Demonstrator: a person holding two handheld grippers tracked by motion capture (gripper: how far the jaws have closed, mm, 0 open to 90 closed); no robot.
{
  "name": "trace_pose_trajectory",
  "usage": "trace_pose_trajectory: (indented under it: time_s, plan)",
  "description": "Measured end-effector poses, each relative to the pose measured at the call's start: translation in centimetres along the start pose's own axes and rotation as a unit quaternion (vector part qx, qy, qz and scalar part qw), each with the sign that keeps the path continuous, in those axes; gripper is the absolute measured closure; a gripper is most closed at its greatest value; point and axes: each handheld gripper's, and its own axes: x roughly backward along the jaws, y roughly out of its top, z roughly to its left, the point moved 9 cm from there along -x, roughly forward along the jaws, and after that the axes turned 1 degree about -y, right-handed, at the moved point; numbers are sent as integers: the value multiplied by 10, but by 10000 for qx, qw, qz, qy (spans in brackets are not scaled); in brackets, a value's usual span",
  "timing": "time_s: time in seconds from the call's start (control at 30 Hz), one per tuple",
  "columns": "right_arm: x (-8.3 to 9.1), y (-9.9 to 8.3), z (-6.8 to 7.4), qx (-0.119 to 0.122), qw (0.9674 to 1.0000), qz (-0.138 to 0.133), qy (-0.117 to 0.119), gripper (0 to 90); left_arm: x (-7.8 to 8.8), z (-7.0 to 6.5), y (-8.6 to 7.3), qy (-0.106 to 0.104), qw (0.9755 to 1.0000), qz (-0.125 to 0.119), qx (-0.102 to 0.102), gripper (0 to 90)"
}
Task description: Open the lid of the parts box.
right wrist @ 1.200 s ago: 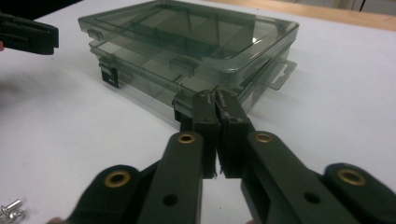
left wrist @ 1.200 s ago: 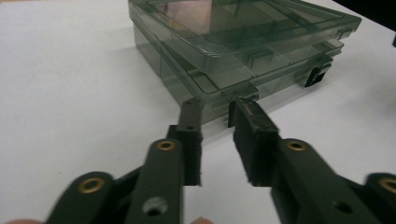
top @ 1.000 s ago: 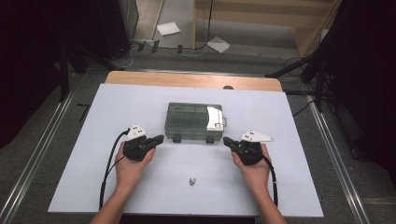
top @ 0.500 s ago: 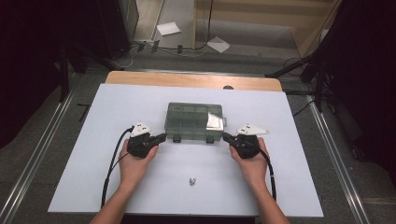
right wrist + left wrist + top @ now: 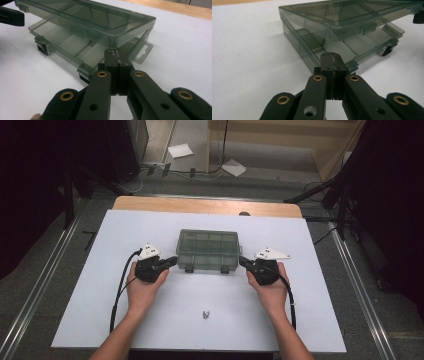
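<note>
Bracketing the smoky compartment box (image 5: 207, 250) at the middle of the white table (image 5: 80, 285), I have my left gripper (image 5: 172, 260) at its left front corner, jaws pressed together on nothing. The lid (image 5: 352, 17) sits ajar above the tray. My right gripper (image 5: 242, 262), also closed and empty, mirrors it. Next, I judge, both tips must slip under the lid's edge and lift evenly.

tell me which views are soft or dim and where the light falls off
High view: the white table is evenly lit, surroundings drop to near black. Left gripper view: the jaws are soft up close, the box sharper. Right gripper view: the same, with the box lid showing pale sheen.
</note>
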Motion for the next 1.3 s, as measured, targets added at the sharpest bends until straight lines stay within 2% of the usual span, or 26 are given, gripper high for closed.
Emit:
trace_pose_trajectory:
  time_s: [0.17, 0.33, 0.37, 0.47, 0.57, 0.77, 0.83, 0.93, 1.03, 1.07, 1.1, 1.2, 1.3]
  plan:
    - [0, 7, -1, 48, 10000, -23, 0, 900, -3, 0, 6, 12, 10000, -11, -23, 892]
    - [1, 14, -2, -17, 10000, -51, 16, 900, -8, 5, 13, 170, 9998, -97, 10, 881]
    - [1, 16, -3, 23, 10000, -81, 9, 900, -8, 6, 14, 176, 9998, -106, 6, 836]
    - [1, 19, -3, 40, 9999, -91, 23, 900, -9, 7, 18, 204, 9997, -161, 21, 836]
    - [1, 22, -3, 43, 9999, -94, 29, 900, -8, 9, 26, 270, 9994, -221, -63, 834]
    - [0, 25, -4, 60, 9999, -104, 13, 900, -6, 12, 36, 340, 9987, -357, -132, 789]
    - [-1, 26, -4, 57, 9999, -101, 9, 900, -6, 12, 38, 366, 9984, -398, -142, 730]
    - [0, 29, -5, 64, 9999, -133, 12, 900, -6, 16, 40, 601, 9966, -491, -267, 598]
    - [-1, 30, -5, 46, 9999, -135, 9, 900, -7, 18, 43, 817, 9934, -587, -554, 512]
    - [-1, 31, -6, 55, 9999, -135, -3, 900, -7, 17, 44, 816, 9926, -620, -648, 512]
    - [-1, 31, -6, 45, 9999, -138, -3, 900, -7, 17, 44, 816, 9926, -620, -648, 512]
    - [-1, 32, -8, 12, 9998, -171, -33, 878, -9, 13, 48, 737, 9905, -730, -906, 513]
    - [-3, 32, -10, -58, 9998, -164, -92, 820, -10, 10, 50, 682, 9900, -763, -970, 519]
